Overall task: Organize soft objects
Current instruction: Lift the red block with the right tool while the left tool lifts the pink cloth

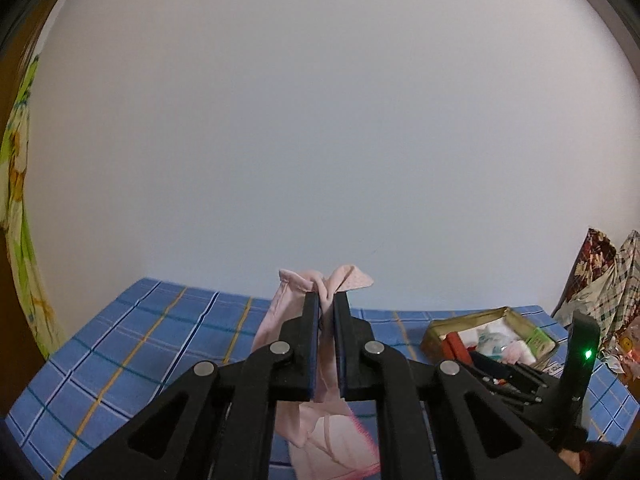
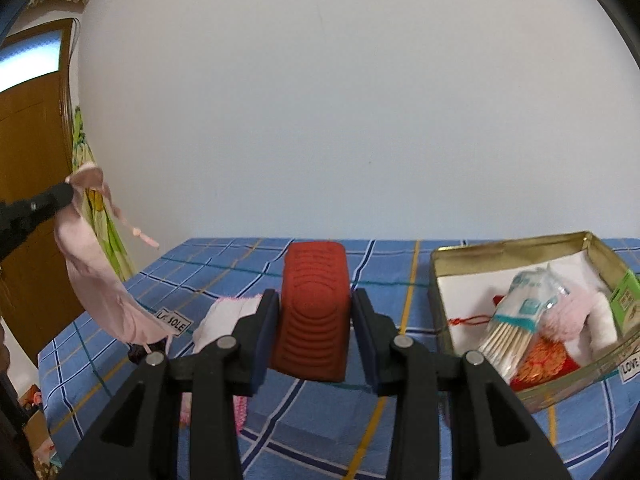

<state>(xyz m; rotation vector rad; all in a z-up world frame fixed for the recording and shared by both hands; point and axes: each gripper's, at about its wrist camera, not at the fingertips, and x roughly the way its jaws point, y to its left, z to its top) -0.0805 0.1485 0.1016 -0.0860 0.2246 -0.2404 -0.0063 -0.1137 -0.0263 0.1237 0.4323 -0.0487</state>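
My left gripper is shut on a pale pink bra and holds it up above the blue checked cloth. The same bra hangs from that gripper at the left of the right wrist view. My right gripper is shut on a red ribbed soft block, held just above the cloth. A gold tin box stands at the right with cotton swabs, pink fluffy fabric and red items inside. It also shows in the left wrist view.
A white and pink cloth lies on the blue checked cloth behind my right gripper's left finger. A white wall stands behind the surface. A wooden door is at the left. Patterned fabric is piled at the far right.
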